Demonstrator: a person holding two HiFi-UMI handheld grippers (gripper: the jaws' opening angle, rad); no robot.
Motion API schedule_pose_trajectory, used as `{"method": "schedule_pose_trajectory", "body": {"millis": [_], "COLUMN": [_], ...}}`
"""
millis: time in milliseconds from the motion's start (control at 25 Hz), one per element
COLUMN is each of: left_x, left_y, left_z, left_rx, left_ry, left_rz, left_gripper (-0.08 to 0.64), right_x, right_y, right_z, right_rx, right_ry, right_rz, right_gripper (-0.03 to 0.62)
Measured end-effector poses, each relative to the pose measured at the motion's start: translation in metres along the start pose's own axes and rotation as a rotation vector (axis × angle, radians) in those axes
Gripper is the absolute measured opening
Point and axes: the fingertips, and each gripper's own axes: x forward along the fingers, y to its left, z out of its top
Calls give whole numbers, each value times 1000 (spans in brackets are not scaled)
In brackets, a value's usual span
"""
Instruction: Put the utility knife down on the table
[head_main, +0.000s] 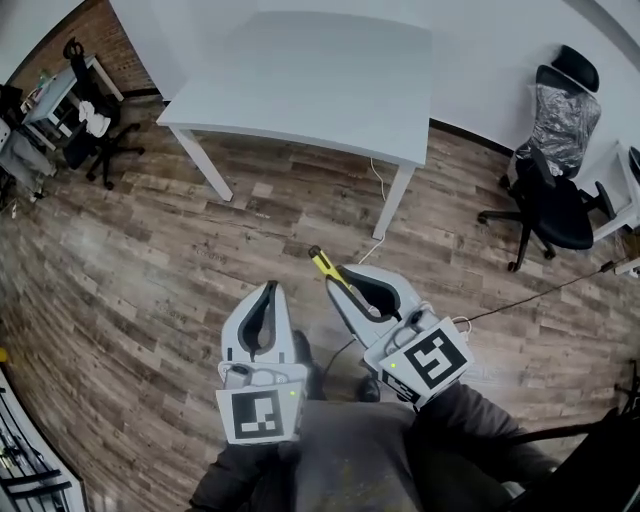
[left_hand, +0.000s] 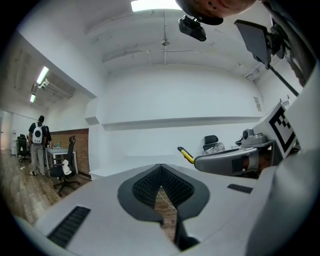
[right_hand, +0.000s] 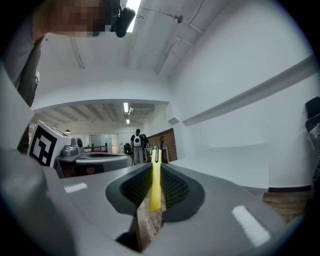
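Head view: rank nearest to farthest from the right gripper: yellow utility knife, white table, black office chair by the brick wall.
1. Yellow utility knife, held by the right gripper.
2. White table, ahead.
3. Black office chair, far left.

yellow utility knife (head_main: 334, 274); white table (head_main: 300, 80); brown wood-grain floor (head_main: 140, 270)

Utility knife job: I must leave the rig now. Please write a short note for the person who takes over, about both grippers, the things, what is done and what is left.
Left gripper: jaws shut, nothing between them.
Right gripper: jaws shut on the yellow utility knife, whose end sticks out past the jaw tips.
White table: ahead of the person, across the wood floor; neither gripper is over it.
Done: the knife is in the grasp.
Left: bring the right gripper over the table, lower the knife onto the top, open the jaws and draw back.
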Motion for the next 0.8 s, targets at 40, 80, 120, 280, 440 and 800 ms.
{"method": "schedule_pose_trajectory", "body": {"millis": [40, 80, 120, 280, 440, 800], "left_x": [10, 20, 30, 61, 86, 123], "left_y": [15, 31, 46, 95, 131, 161], "left_z": [2, 3, 5, 11, 10, 16], "left_rx": [0, -2, -5, -10, -14, -32], "left_ry": [0, 0, -1, -9, -4, -19], "left_rz": [-6, -12, -19, -49, -85, -137], "left_gripper": [2, 2, 2, 2, 2, 2], "right_x": [17, 34, 50, 105, 146, 186], "right_y": [-2, -4, -6, -15, -21, -38], "right_z": [2, 4, 6, 15, 22, 39], "right_rx": [0, 1, 1, -4, -5, -32], "right_ry": [1, 1, 3, 9, 5, -2], "right_rz": [-7, -15, -23, -55, -97, -148], "right_gripper": [52, 52, 52, 52, 52, 52]}}
